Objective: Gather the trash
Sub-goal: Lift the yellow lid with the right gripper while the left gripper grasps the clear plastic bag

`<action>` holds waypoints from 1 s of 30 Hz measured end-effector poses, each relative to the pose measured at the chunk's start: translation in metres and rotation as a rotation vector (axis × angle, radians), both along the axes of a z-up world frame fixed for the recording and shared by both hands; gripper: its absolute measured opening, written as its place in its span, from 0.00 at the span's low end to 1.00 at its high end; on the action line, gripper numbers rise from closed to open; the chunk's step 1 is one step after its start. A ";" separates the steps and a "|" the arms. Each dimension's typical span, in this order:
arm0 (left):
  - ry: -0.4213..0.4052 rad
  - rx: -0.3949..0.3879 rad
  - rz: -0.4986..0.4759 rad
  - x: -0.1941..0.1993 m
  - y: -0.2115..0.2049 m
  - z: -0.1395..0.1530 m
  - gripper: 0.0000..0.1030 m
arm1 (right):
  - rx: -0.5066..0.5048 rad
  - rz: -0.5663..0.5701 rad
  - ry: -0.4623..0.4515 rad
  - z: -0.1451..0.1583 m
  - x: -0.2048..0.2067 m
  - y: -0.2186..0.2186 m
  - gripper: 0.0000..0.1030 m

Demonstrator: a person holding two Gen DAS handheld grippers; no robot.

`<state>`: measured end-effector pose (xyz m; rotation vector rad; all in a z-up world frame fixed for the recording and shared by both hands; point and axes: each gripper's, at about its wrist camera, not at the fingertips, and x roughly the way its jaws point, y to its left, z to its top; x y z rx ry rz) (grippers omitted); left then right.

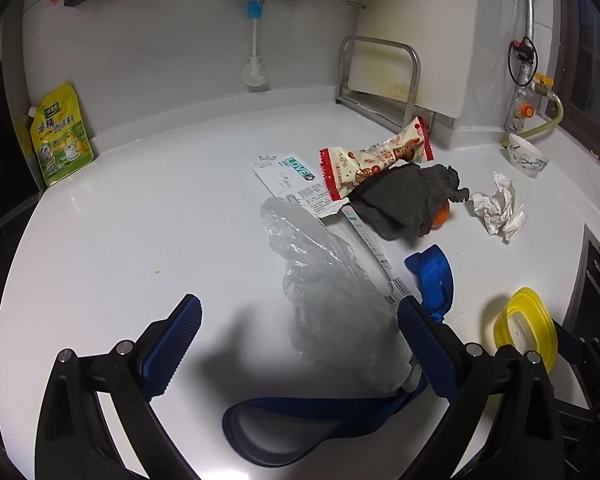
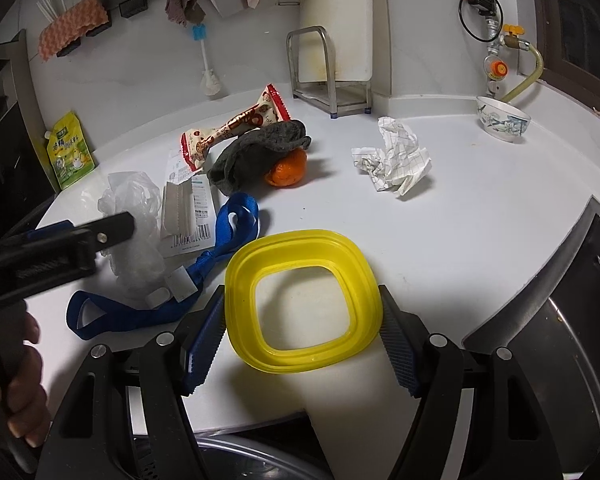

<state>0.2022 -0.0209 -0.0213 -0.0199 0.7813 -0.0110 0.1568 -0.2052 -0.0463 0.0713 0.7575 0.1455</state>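
Yellow, square plastic lid frame (image 2: 304, 300) with its centre cut out sits flat on the white tabletop (image 2: 480, 216), right between the blue-padded fingers of the right tool (image 2: 302, 340); the jaws stand wide on either side of it, and whether the pads actually touch its rim I cannot tell; the left tool (image 1: 300, 344) hangs over the tabletop with its jaws spread wide too, gripping nothing, its right finger just over the clear crumpled plastic bag (image 1: 324, 292); a blue fabric strap (image 1: 432, 276) loops out beside and below that bag; further back lies the trash heap, a white printed paper packet (image 1: 288, 180) under a red-and-cream snack wrapper (image 1: 376, 156), the wrapper resting partly on a dark grey rag (image 1: 408, 200); the rag drapes over an orange fruit (image 2: 286, 172); off to the right, apart from the heap, a crumpled ball of white paper (image 2: 396, 160); a patterned ceramic bowl (image 2: 502, 118) sits in the far corner, a green-yellow seasoning pouch (image 1: 62, 136) leans against the wall on the left.
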 end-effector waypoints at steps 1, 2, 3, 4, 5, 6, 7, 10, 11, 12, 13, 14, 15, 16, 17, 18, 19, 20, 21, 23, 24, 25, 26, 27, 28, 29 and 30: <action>-0.005 0.003 -0.008 0.000 -0.002 -0.001 0.92 | 0.002 -0.002 0.001 0.000 0.000 -0.001 0.67; -0.010 0.006 -0.014 -0.001 -0.004 -0.001 0.87 | 0.006 -0.004 0.004 -0.001 0.000 -0.002 0.67; -0.015 0.008 -0.020 -0.002 -0.005 -0.001 0.80 | 0.009 -0.007 0.006 -0.001 0.000 -0.003 0.67; -0.019 0.010 -0.030 -0.003 -0.007 0.000 0.76 | 0.015 -0.009 0.008 -0.002 0.000 -0.004 0.67; -0.020 0.009 -0.038 -0.004 -0.007 0.000 0.66 | 0.019 -0.010 0.007 -0.002 -0.001 -0.005 0.67; -0.020 0.005 -0.047 -0.004 -0.008 0.001 0.57 | 0.021 -0.011 0.004 -0.001 -0.001 -0.005 0.67; -0.018 0.001 -0.055 -0.004 -0.009 0.001 0.52 | 0.022 -0.012 0.001 -0.001 -0.002 -0.005 0.67; -0.015 -0.008 -0.070 -0.004 -0.009 0.002 0.27 | 0.025 -0.013 -0.003 0.000 -0.004 -0.006 0.67; -0.017 -0.010 -0.072 -0.004 -0.009 0.003 0.24 | 0.028 -0.014 -0.002 0.000 -0.004 -0.006 0.67; -0.020 -0.008 -0.072 -0.004 -0.008 0.004 0.23 | 0.029 -0.014 -0.002 0.001 -0.005 -0.007 0.67; -0.024 -0.006 -0.072 -0.004 -0.007 0.006 0.19 | 0.029 -0.017 -0.004 0.001 -0.006 -0.007 0.67; -0.027 -0.007 -0.072 -0.005 -0.006 0.007 0.18 | 0.029 -0.018 -0.004 0.001 -0.008 -0.007 0.67; -0.033 -0.007 -0.072 -0.007 -0.004 0.010 0.17 | 0.030 -0.020 -0.005 0.002 -0.009 -0.007 0.67; -0.038 -0.007 -0.070 -0.008 -0.003 0.012 0.14 | 0.031 -0.022 -0.006 0.002 -0.011 -0.007 0.67; -0.045 -0.010 -0.071 -0.010 0.000 0.015 0.10 | 0.033 -0.024 -0.007 0.003 -0.012 -0.008 0.67; -0.049 -0.011 -0.072 -0.011 0.001 0.018 0.10 | 0.034 -0.027 -0.008 0.004 -0.014 -0.008 0.67; -0.056 -0.009 -0.071 -0.013 0.003 0.021 0.10 | 0.035 -0.028 -0.009 0.004 -0.016 -0.009 0.67; -0.063 -0.008 -0.071 -0.015 0.004 0.023 0.10 | 0.037 -0.031 -0.012 0.005 -0.018 -0.009 0.67; -0.069 -0.008 -0.071 -0.017 0.006 0.026 0.10 | 0.038 -0.032 -0.014 0.006 -0.020 -0.009 0.67; -0.078 -0.008 -0.072 -0.022 0.009 0.031 0.10 | 0.041 -0.036 -0.018 0.009 -0.026 -0.008 0.67; -0.083 -0.008 -0.074 -0.024 0.010 0.033 0.10 | 0.042 -0.037 -0.020 0.011 -0.030 -0.008 0.67; -0.086 -0.007 -0.076 -0.026 0.011 0.036 0.10 | 0.042 -0.038 -0.022 0.012 -0.032 -0.008 0.67; -0.090 -0.008 -0.078 -0.029 0.013 0.038 0.10 | 0.042 -0.039 -0.024 0.013 -0.036 -0.007 0.67; -0.093 -0.012 -0.081 -0.032 0.014 0.040 0.10 | 0.042 -0.040 -0.025 0.014 -0.039 -0.006 0.67; -0.096 -0.016 -0.082 -0.036 0.017 0.042 0.10 | 0.043 -0.041 -0.026 0.015 -0.042 -0.006 0.67; -0.099 -0.018 -0.083 -0.039 0.019 0.044 0.10 | 0.043 -0.042 -0.027 0.016 -0.045 -0.005 0.67; -0.101 -0.020 -0.084 -0.042 0.020 0.046 0.10 | 0.043 -0.043 -0.027 0.017 -0.047 -0.004 0.67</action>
